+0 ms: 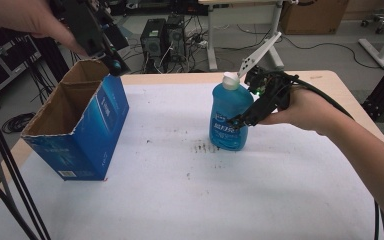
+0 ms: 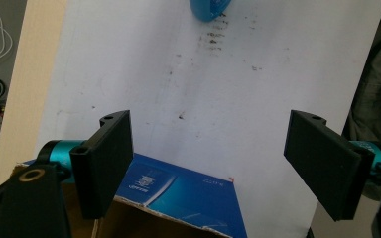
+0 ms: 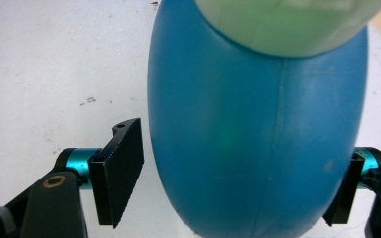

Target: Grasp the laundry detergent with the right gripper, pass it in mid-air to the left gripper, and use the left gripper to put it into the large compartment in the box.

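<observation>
1 blue box (image 1: 87, 127) nearest, 1 blue bottle (image 1: 228, 117), 2 hand-held grippers

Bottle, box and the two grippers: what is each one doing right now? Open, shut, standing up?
Bottle: upright on the table, white cap on, between the right gripper's jaws.
Box: upright, top open.
Left gripper: jaws wide open, nothing between them, above the box.
Right gripper: jaws either side of the bottle; whether the pads press on it yet cannot be told.
</observation>
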